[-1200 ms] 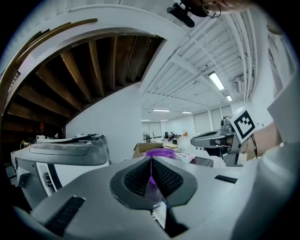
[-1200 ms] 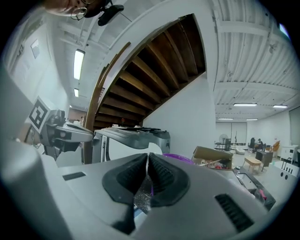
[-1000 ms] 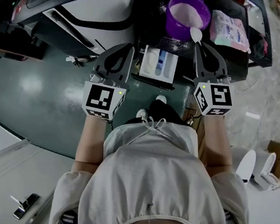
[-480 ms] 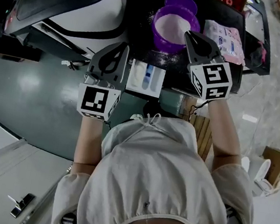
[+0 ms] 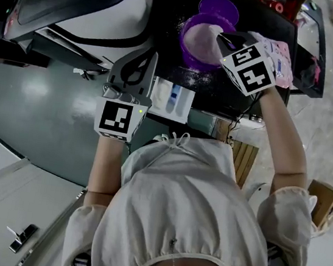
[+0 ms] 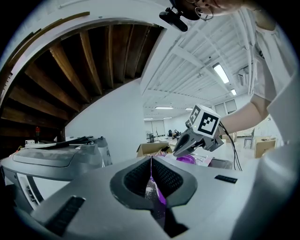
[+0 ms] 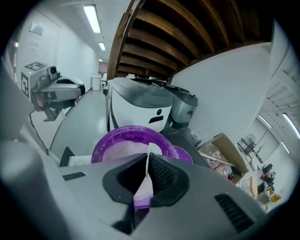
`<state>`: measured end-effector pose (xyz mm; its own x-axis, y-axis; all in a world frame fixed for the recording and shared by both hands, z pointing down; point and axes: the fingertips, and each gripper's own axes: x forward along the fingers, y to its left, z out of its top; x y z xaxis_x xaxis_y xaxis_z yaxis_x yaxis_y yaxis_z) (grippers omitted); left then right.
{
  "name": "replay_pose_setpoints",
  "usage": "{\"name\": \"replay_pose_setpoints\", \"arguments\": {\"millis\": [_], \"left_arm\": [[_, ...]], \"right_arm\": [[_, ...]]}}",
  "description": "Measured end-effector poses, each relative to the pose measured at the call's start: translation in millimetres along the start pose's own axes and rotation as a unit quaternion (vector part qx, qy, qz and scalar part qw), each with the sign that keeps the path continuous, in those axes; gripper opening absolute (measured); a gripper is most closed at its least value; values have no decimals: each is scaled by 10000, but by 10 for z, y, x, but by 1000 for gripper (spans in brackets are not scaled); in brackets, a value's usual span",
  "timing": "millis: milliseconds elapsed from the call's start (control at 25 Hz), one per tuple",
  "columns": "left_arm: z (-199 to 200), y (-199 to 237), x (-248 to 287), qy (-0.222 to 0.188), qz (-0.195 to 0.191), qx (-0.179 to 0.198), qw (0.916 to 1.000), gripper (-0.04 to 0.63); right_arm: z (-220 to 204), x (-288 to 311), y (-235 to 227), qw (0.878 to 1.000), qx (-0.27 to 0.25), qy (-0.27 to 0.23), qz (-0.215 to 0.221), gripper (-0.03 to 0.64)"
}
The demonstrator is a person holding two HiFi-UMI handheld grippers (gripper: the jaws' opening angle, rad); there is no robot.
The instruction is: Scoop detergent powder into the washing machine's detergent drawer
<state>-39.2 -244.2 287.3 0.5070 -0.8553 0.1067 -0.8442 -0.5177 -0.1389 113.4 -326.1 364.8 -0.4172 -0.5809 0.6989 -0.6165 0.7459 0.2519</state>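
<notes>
- Starting big: the washing machine [image 5: 104, 10] takes up the far left, next to the dark surface [image 5: 221, 94]. Neither gripper is near it right now.
- Purple tub [image 5: 186, 40] stands on that surface, right of the machine, with a good layer of white detergent powder inside. Its purple lid [image 5: 219, 9] lies just behind it, off.
- Detergent drawer [image 5: 183, 104] sits at the surface's near edge, just in front and left of the tub. It has pale compartments either side of a blue strip. It's too hard to say if any powder is in them.
- Pink packet [image 5: 282, 50] lies right of the tub, not involved.
- Right gripper [image 5: 229, 38] is tipped down over the tub, jaws clamped on a thin white spoon [image 7: 147, 164] aimed into the powder. That looks like the scooping step, so the drawer is probably yet to get this load.
- Left gripper [image 6: 151, 161] hovers just left of the drawer with its jaws pressed together. A purple, powder-dusted sliver shows in the gap, no idea what it is.
- Risk-wise, loose powder [image 5: 189, 77] is already scattered between tub and drawer. A heaped or tilted spoon could spill more on the carry. The thin handle could also twist in the jaws under load, or the scoop could land in the wrong compartment.
</notes>
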Motion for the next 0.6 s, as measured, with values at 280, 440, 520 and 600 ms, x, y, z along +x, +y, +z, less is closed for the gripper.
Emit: {"name": "replay_pose_setpoints", "arguments": {"millis": [280,440,520,600], "left_arm": [[-29,161,34,-15,117,-32,9999,23],[-100,250,-9,69,203,-102,9997,23],[-160,297,-45,185,251,-175,9994,23],[-192,361,-69,131,324,-231,9991,23]], "right_arm": [[-77,288,8,9899,-727,1151,392,14],[23,415,-73,9752,-1542,1577,190,14],[-82,484,6,9643,-1710,1979,405,14],[-243,532,115,9512,-1759,2432,713,14]]}}
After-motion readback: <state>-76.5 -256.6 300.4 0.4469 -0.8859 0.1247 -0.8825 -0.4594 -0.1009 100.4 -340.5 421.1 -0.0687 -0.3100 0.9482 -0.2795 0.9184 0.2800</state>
